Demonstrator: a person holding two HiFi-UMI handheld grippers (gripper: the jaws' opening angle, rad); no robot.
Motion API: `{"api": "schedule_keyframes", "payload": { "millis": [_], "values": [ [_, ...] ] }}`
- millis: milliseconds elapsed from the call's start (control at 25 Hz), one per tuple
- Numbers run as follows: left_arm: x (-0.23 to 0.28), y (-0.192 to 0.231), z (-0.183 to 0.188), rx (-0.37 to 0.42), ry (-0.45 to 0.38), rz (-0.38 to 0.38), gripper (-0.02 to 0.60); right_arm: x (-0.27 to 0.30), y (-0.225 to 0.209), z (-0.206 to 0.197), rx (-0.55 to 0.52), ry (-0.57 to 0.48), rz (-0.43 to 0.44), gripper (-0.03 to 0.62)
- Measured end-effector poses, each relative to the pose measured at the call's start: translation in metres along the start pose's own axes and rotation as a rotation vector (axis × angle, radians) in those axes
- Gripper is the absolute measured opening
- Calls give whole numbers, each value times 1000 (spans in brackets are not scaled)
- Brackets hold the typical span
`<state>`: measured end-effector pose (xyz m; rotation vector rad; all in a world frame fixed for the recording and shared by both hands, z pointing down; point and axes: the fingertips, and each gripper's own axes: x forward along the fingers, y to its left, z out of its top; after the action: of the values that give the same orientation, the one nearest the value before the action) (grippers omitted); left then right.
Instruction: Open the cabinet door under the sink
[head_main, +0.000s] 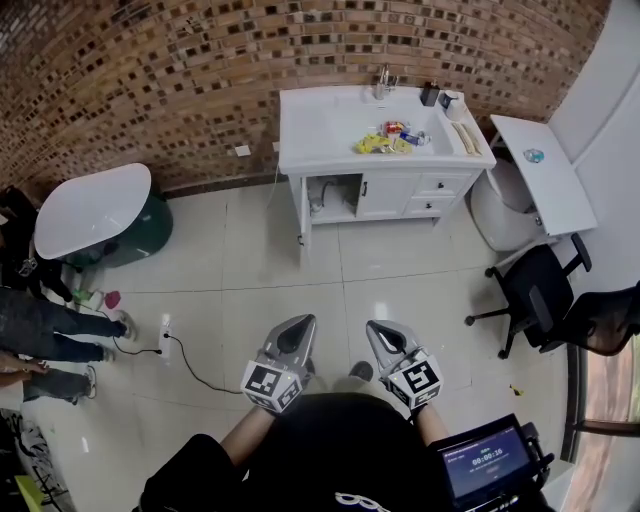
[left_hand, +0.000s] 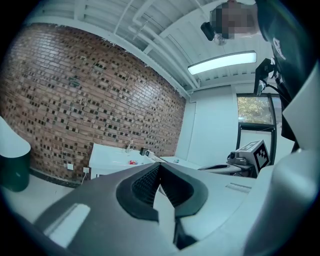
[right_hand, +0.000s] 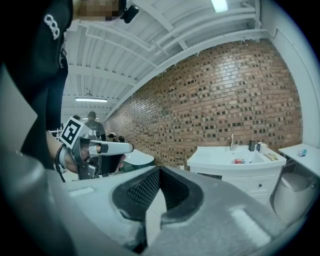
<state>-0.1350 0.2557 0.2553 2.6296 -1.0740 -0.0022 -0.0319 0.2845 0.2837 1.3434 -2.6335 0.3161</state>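
The white sink cabinet (head_main: 385, 150) stands against the brick wall, far ahead of me across the tiled floor. Under the basin, its left bay (head_main: 335, 197) shows pipework, and the white door (head_main: 386, 195) beside it is flush, with a small dark knob. Two drawers (head_main: 440, 186) sit to the right. My left gripper (head_main: 300, 324) and right gripper (head_main: 378, 330) hang side by side near my body, both shut and empty. The cabinet (left_hand: 111, 157) is small in the left gripper view, beyond my left gripper (left_hand: 159, 168). It (right_hand: 239, 167) is also beyond my right gripper (right_hand: 159, 172).
A green tub with a white top (head_main: 95, 215) stands at the left wall. Right of the cabinet are a toilet (head_main: 500, 212), a white table (head_main: 545, 170) and a black office chair (head_main: 535, 290). A power strip with cable (head_main: 166, 336) lies on the floor. A person's legs (head_main: 50, 335) are at the left.
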Motion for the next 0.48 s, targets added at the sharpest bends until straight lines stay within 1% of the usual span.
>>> {"api": "schedule_keyframes", "payload": {
  "millis": [160, 480],
  "values": [
    [2, -1, 1, -13, 2, -2, 17, 0, -2, 0, 4, 3, -7, -9],
    [5, 0, 3, -12, 11, -19, 17, 5, -2, 5, 1, -2, -14, -9]
  ]
}}
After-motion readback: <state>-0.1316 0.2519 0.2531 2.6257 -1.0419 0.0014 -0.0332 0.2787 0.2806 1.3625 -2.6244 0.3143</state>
